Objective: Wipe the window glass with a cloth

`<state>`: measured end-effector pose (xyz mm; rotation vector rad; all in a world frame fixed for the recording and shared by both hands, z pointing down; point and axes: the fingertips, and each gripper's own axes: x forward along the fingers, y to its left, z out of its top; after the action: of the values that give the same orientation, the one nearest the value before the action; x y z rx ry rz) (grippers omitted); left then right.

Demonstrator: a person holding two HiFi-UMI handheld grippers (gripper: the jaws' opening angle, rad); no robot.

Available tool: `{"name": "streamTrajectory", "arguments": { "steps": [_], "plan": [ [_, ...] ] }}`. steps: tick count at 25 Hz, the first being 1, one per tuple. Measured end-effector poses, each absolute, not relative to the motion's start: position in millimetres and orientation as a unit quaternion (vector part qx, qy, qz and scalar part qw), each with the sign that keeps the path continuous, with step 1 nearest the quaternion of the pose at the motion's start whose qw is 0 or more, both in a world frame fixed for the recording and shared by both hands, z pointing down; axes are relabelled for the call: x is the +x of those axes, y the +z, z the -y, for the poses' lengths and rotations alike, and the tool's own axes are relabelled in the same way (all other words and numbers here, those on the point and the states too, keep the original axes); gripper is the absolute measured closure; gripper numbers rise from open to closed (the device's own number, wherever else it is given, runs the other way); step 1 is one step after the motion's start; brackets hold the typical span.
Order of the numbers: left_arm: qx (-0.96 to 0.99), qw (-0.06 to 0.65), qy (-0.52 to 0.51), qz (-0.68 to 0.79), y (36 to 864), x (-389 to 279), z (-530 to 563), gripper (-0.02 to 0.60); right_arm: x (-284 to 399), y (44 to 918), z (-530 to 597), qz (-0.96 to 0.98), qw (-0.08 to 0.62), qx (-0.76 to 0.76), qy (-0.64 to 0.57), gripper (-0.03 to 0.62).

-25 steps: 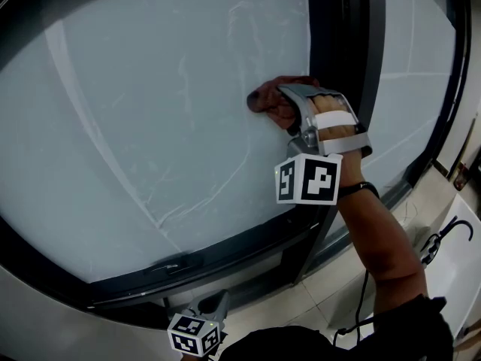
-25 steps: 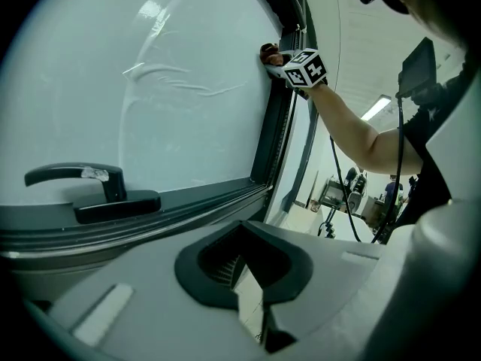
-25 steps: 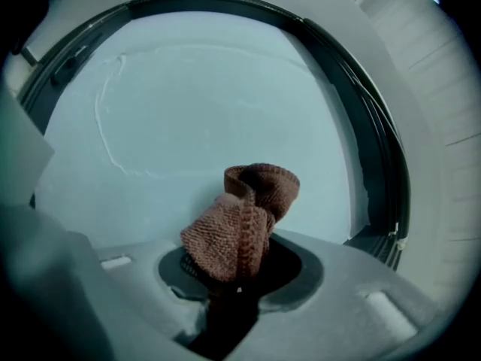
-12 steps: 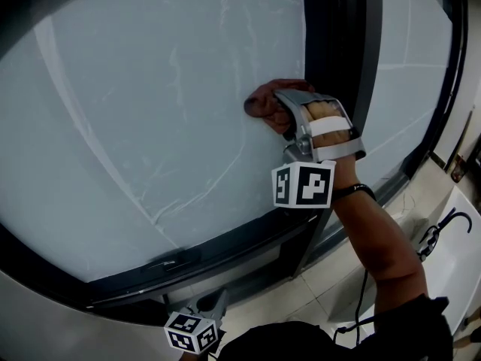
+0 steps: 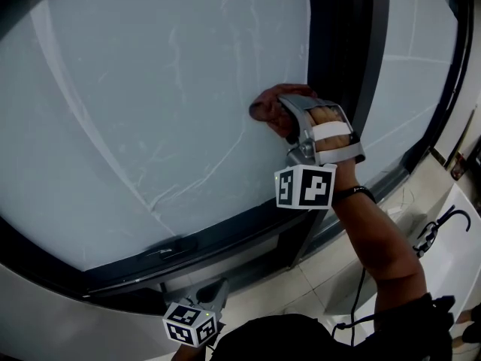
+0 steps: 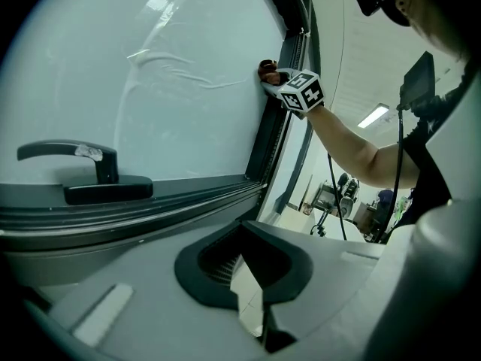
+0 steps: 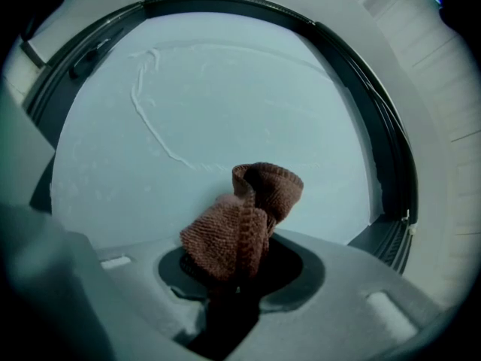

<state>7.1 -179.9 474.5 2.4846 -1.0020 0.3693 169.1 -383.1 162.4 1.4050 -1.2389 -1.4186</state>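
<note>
A brown knitted cloth is pressed against the window glass close to the dark upright frame bar. My right gripper is shut on it; in the right gripper view the bunched cloth sticks out from between the jaws onto the pane. Thin curved streaks cross the glass. My left gripper hangs low below the sill, its jaws closed together with nothing in them. From there the cloth shows far up by the frame.
A dark window handle lies along the bottom frame. Another pane sits right of the bar. A tiled floor, a hanging cable and a white box with a black hook are at lower right.
The right gripper and the cloth have slid slightly down the glass, staying beside the frame bar. The left gripper has hardly moved.
</note>
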Motion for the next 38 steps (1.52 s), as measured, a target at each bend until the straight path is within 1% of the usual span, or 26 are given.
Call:
{"name": "streamTrajectory", "arguments": {
  "steps": [12,28,38],
  "plan": [
    [0.898,0.219,0.137,0.357,476,13,173,0.565,171,218,383,0.516,0.399,0.538,-0.535,0.490],
    [0.895,0.221,0.141,0.360,479,13,168,0.565,179,296,385,0.531,0.435,0.520,-0.508,0.490],
    [0.894,0.222,0.143,0.362,481,11,166,0.565,180,347,385,0.540,0.470,0.493,-0.494,0.490]
  ]
}}
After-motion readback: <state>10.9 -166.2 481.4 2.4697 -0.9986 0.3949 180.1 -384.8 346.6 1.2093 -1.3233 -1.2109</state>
